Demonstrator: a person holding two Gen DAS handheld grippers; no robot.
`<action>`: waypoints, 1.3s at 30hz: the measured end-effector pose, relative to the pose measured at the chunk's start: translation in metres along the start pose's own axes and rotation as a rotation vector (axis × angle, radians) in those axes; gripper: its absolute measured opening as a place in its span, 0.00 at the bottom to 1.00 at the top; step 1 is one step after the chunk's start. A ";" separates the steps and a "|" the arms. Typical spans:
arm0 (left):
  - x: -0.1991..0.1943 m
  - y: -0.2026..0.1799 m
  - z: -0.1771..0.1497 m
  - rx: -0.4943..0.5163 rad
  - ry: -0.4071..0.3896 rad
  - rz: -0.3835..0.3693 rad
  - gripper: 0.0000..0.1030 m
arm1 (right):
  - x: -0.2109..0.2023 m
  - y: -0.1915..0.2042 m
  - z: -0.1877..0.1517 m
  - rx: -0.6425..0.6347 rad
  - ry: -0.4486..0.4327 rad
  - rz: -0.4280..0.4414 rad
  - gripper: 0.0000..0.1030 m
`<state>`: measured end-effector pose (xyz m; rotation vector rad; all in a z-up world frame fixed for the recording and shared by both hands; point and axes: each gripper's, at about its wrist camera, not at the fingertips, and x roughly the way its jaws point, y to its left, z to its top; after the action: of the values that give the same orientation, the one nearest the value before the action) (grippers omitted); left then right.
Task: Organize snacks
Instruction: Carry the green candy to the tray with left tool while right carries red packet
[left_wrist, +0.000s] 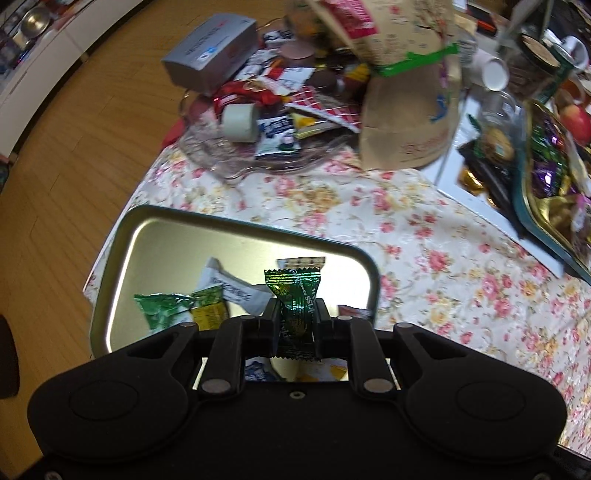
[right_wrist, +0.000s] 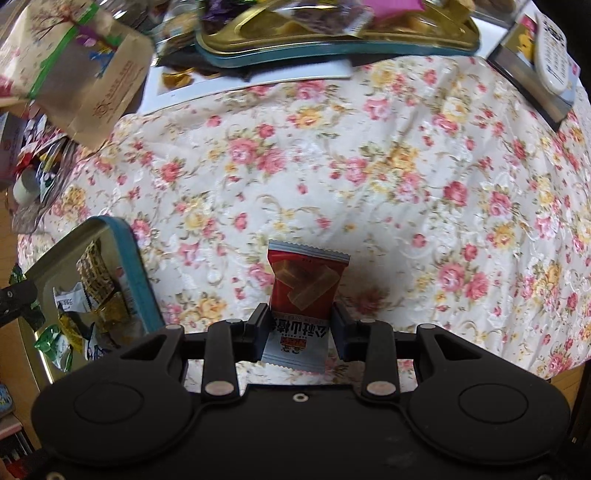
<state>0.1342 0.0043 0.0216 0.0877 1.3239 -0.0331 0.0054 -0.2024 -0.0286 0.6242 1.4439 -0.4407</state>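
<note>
L tool (left_wrist: 295, 321) grips green candy (left_wrist: 295, 299) over tin (left_wrist: 110, 266).

Roses on cream cloth, foil greens and reds among black grippers

The tablecloth (right_wrist: 369, 166) is cream with pink and yellow roses; the tin (left_wrist: 122, 258) is silver inside, its rim blue. The black left gripper (left_wrist: 295, 321) pinches a shiny green candy (left_wrist: 295, 295), the black right gripper (right_wrist: 298, 332) a red-and-white snack packet (right_wrist: 304, 284). The far paper bag (left_wrist: 406, 110) is tan, banded green; the floor (left_wrist: 74, 147) is honey-brown wood.
</note>
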 end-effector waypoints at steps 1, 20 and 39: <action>0.002 0.005 0.000 -0.008 0.005 0.005 0.24 | 0.001 0.007 0.000 -0.012 -0.004 0.001 0.36; 0.024 0.066 0.002 -0.065 0.045 0.009 0.28 | 0.000 0.107 -0.014 -0.216 -0.084 0.012 0.36; 0.034 0.087 0.004 -0.109 0.098 -0.021 0.31 | -0.017 0.159 -0.035 -0.369 -0.142 0.153 0.36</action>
<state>0.1529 0.0917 -0.0062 -0.0178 1.4224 0.0259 0.0763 -0.0596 0.0084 0.3929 1.2885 -0.0912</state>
